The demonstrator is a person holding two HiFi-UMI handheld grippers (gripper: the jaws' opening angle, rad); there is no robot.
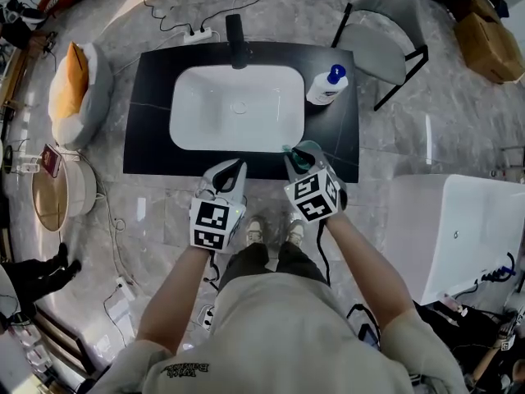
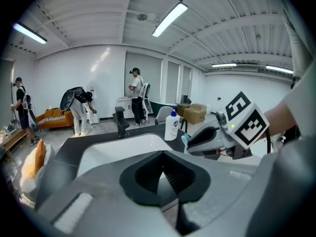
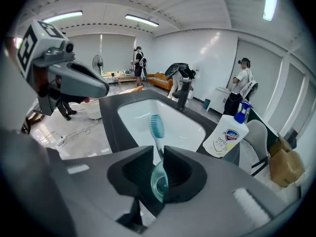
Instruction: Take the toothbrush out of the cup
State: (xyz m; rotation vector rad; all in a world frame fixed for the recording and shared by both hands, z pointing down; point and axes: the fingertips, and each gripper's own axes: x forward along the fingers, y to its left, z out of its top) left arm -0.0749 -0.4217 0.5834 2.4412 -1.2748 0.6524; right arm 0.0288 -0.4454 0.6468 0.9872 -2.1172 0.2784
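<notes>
The black counter (image 1: 148,142) with its white sink (image 1: 205,97) fills the space ahead of the person, and both grippers hang over its near edge, probably so that the toothbrush can be drawn out over a firm surface. A soap bottle (image 1: 326,87) stands on the counter to the right of the basin, well clear of the work. The right gripper (image 1: 295,158) acts as the holder: its jaws are closed on a small, translucent teal cup (image 3: 159,182), with the pads pressing on both sides, which would keep the cup steady while the other tool pulls. The left gripper (image 1: 236,167) hangs just beside it, its jaws together with nothing between them, so it would have to open before it could take anything. The toothbrush (image 3: 157,127) stands in the cup, its white neck and teal-bristled head rising above the right jaws and leaning toward the sink; it lies apart from the left jaws, off to their right.
</notes>
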